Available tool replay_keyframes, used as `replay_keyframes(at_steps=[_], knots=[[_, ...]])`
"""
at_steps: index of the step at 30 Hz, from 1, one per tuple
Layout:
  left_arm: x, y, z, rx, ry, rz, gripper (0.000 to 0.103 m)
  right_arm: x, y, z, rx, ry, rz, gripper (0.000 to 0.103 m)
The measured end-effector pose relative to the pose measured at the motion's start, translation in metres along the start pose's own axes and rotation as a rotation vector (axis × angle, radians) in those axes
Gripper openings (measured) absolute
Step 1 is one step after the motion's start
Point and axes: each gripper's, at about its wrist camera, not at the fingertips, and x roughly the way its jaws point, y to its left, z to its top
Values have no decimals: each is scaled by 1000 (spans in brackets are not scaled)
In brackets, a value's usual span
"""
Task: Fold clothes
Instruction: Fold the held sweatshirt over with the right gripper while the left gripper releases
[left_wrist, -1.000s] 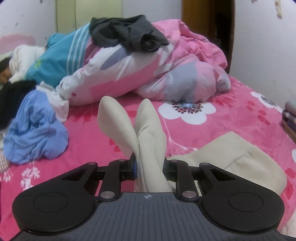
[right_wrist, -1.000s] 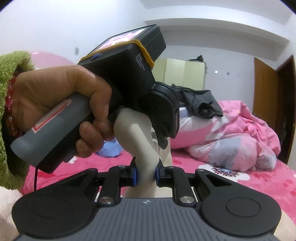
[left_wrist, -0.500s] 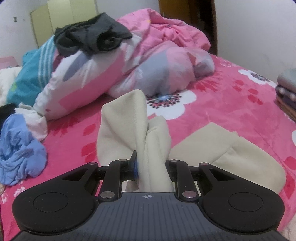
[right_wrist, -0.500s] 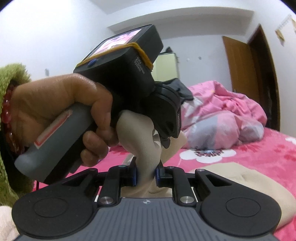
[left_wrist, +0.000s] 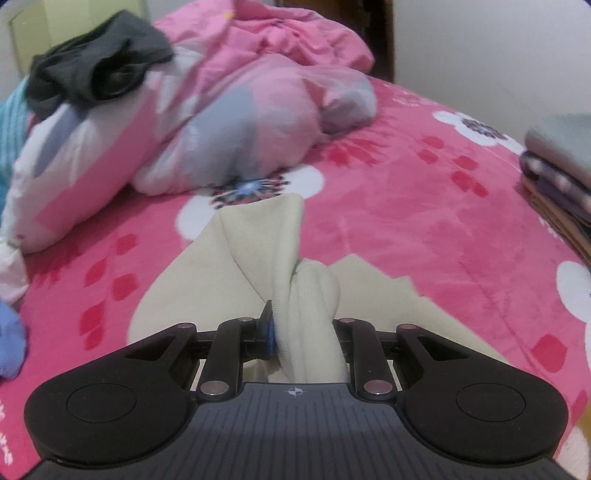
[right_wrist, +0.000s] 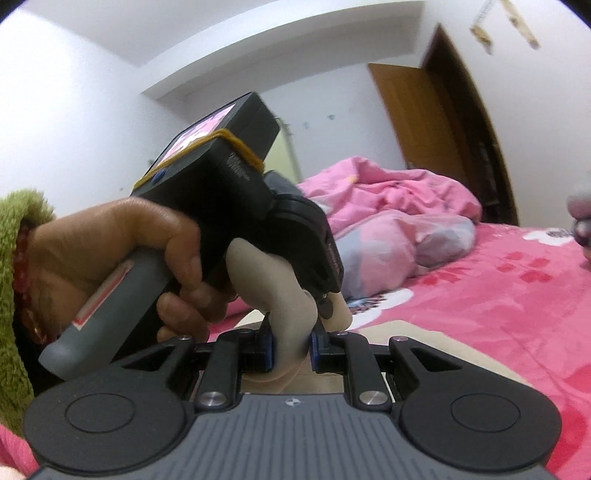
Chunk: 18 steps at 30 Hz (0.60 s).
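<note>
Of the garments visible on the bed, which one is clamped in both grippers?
The cream garment: left gripper and right gripper both pinch it. The dark grey garment and folded stack lie untouched.

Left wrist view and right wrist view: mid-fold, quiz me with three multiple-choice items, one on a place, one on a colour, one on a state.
1. Where does the dark grey garment lie?
A. on top of the bunched quilt
B. on the folded stack
C. flat on the sheet

2. What colour is the garment being folded?
A. blue
B. cream
C. teal

3. How does the left tool stand?
A. open above the bed
B. shut on the cream garment
C. shut on nothing

Key: 1 A, it sits atop the quilt heap at upper left; 2 B, pale cream cloth spreads over the pink sheet; 3 B, cloth is bunched between its fingers, as with the right tool.
</note>
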Motion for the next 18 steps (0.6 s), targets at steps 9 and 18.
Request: replay_keyframes(at_steps=[9, 18], knots=[[10, -16, -10, -11, -36, -206, 38, -15, -73, -23, 256, 52, -32, 18], [-74, 46, -75, -72, -217, -265, 52, -12, -124, -45, 598, 109, 39, 18]])
